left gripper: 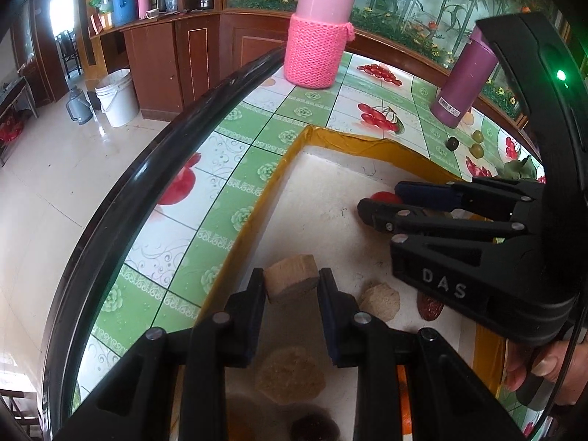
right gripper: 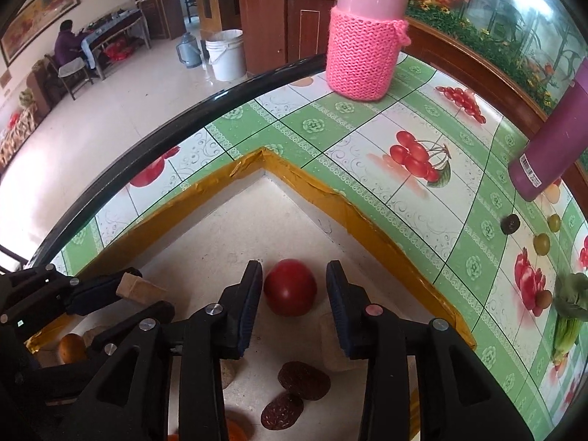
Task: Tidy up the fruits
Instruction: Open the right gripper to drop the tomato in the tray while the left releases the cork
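My left gripper (left gripper: pixel 291 279) is shut on a tan, cork-like block (left gripper: pixel 292 281), held just above the floor of a white tray with a yellow taped rim (left gripper: pixel 279 183). In the right wrist view the same block (right gripper: pixel 141 289) shows at the left between those fingers. A red tomato (right gripper: pixel 290 286) rests on the tray floor between the pads of my right gripper (right gripper: pixel 294 275). A thin gap shows on each side of it, so the jaws are open. The left wrist view has the right gripper (left gripper: pixel 382 198) at the right, straddling the tomato.
The tray also holds tan chunks (left gripper: pixel 380 299), dark red slices (right gripper: pixel 303 380) and an orange fruit (right gripper: pixel 71 347). On the tablecloth stand a pink knit-covered flask (right gripper: pixel 362 62) and a purple bottle (right gripper: pixel 551 154). Small green (right gripper: pixel 541 243) and dark (right gripper: pixel 510 224) fruits and a leafy vegetable (right gripper: pixel 573 301) lie nearby. The black table edge (left gripper: pixel 128 198) curves at the left.
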`<state>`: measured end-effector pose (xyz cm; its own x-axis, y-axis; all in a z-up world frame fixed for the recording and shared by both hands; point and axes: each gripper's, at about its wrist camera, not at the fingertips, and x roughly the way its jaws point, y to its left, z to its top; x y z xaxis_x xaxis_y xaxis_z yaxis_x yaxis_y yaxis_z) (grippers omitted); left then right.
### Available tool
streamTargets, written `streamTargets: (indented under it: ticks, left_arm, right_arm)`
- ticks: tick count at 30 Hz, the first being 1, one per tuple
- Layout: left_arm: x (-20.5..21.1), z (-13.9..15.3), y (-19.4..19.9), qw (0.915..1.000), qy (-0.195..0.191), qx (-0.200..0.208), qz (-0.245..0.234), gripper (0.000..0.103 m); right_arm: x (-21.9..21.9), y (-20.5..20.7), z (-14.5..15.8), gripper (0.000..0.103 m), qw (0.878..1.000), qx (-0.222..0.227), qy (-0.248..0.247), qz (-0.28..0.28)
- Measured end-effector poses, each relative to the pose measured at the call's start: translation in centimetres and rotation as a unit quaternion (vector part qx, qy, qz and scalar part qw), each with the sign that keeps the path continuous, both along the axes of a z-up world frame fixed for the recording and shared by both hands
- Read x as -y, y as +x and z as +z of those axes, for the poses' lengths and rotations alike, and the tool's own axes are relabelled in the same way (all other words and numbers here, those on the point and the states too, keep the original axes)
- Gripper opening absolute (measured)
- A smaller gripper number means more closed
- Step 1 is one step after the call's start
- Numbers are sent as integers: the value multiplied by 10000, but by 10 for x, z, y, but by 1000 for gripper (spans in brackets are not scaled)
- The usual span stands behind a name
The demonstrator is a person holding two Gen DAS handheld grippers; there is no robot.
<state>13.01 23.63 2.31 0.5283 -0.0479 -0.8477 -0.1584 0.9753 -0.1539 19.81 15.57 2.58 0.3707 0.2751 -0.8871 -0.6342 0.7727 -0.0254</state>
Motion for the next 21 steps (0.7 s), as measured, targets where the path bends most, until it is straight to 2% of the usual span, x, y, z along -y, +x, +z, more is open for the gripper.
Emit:
streamTargets:
  ticks: [5,13,16,19,21]
  left_arm:
    - [-2,2,-9,10000,-66,-19,15,32]
    - [1,22,-44,9995,185,229,56,62]
    - [5,34,-63,9991,238,347,79,71]
    - [9,49,-93,9976,255,639,123,77]
    - [12,59,-117,9953,300,891,218,91]
  right_arm:
    - [13,-10,11,35,9998,124,47,-130]
    - [50,-62,36,40,9988,216,313,-294]
    - [71,-94,46,49,9975,176,526,-436]
    - [91,-132,55,62,9955,233,730,-556]
    - [102,-158,59,74,9944,317,796,-615]
